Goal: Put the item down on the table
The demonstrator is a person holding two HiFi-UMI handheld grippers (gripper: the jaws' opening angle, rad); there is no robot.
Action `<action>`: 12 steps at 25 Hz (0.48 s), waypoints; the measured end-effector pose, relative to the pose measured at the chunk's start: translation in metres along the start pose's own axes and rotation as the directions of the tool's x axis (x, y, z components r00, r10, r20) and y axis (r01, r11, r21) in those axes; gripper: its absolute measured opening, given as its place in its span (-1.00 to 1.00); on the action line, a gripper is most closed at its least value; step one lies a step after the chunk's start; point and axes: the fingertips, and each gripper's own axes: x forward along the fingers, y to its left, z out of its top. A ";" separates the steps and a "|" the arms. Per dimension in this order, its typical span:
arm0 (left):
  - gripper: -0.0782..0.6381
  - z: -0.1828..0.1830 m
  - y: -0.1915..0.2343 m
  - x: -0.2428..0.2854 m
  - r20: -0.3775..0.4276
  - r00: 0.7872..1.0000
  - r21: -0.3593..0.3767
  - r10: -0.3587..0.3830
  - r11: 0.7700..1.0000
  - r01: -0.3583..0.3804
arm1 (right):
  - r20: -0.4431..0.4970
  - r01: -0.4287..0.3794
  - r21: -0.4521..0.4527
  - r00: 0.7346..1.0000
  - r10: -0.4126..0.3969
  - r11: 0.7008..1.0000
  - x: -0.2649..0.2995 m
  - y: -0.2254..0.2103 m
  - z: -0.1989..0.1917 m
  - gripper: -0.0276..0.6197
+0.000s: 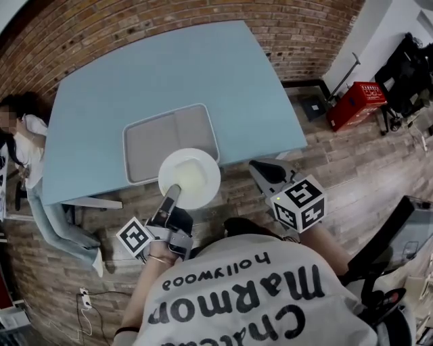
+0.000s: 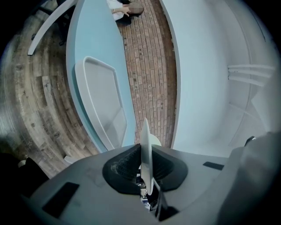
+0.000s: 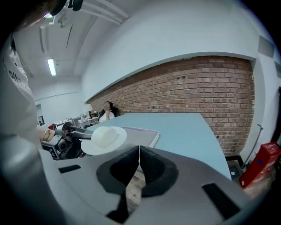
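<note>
A round white plate [image 1: 190, 178] hangs at the near edge of the light blue table [image 1: 203, 81], partly over the grey tray [image 1: 155, 138]. My left gripper [image 1: 171, 196] is shut on the plate's near rim; in the left gripper view the plate [image 2: 146, 154] stands edge-on between the jaws. The plate [image 3: 103, 138] also shows in the right gripper view, held out from the left. My right gripper [image 1: 262, 172] hovers off the table's near right corner, jaws shut with nothing between them [image 3: 138, 154].
A person sits at the table's far left end [image 1: 20, 128]. A red case [image 1: 357, 103] and dark bags stand on the brick-pattern floor to the right. A brick wall [image 1: 155, 20] runs behind the table.
</note>
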 end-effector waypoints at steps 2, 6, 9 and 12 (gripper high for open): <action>-0.71 0.000 0.001 0.008 0.009 1.000 0.001 -0.003 1.000 0.003 | 0.001 -0.010 -0.002 1.000 0.010 1.000 0.003 -0.005 0.000 -0.88; -0.71 -0.002 0.001 0.023 0.024 1.000 -0.001 0.003 1.000 -0.003 | 0.005 -0.033 0.001 0.999 0.033 0.999 0.006 -0.013 0.000 -0.88; -0.71 0.002 0.001 0.029 0.047 0.999 -0.008 0.008 1.000 -0.008 | 0.013 -0.057 -0.007 0.998 0.057 0.998 0.011 -0.012 0.003 -0.88; -0.71 0.007 0.002 0.037 0.066 0.998 0.002 0.021 1.000 -0.021 | 0.014 -0.067 -0.008 0.998 0.067 0.998 0.015 -0.014 0.004 -0.88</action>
